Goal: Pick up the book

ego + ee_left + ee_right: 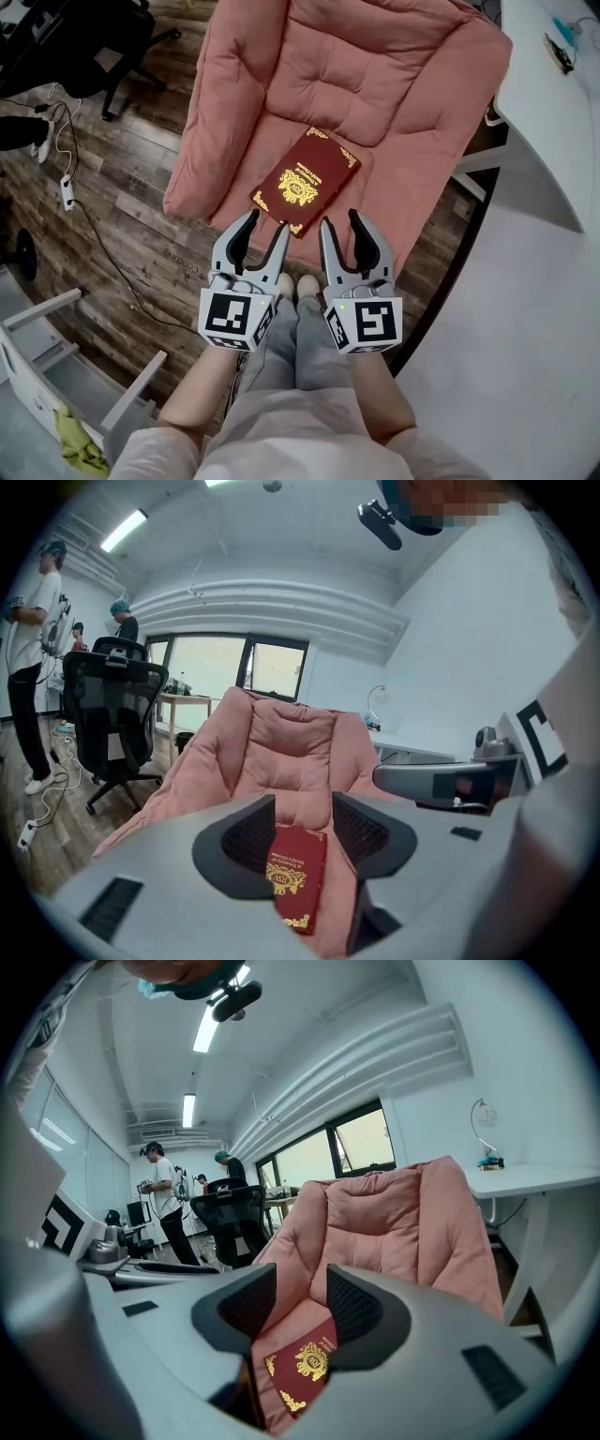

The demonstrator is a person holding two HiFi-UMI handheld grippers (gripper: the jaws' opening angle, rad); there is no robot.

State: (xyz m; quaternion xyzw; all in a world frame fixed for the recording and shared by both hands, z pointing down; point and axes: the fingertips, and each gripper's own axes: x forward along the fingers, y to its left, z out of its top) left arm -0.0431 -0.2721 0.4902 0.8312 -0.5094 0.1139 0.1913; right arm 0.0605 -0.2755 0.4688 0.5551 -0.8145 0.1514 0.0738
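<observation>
A dark red book (306,180) with gold ornament lies flat on the seat of a pink cushioned chair (375,84). My left gripper (266,223) hangs open just in front of the book's near corner, apart from it. My right gripper (341,221) is beside it, also open, above the seat's front edge. Through the left gripper's jaws the book (298,876) shows below and ahead of the left gripper (304,825). In the right gripper view the book (302,1371) lies below the right gripper (300,1303). Nothing is between either pair of pads.
Wooden floor (122,187) lies left of the chair, with a cable and power strip (67,192). A black office chair (80,42) stands at the upper left. A white desk (553,94) is on the right. People stand in the background (33,658).
</observation>
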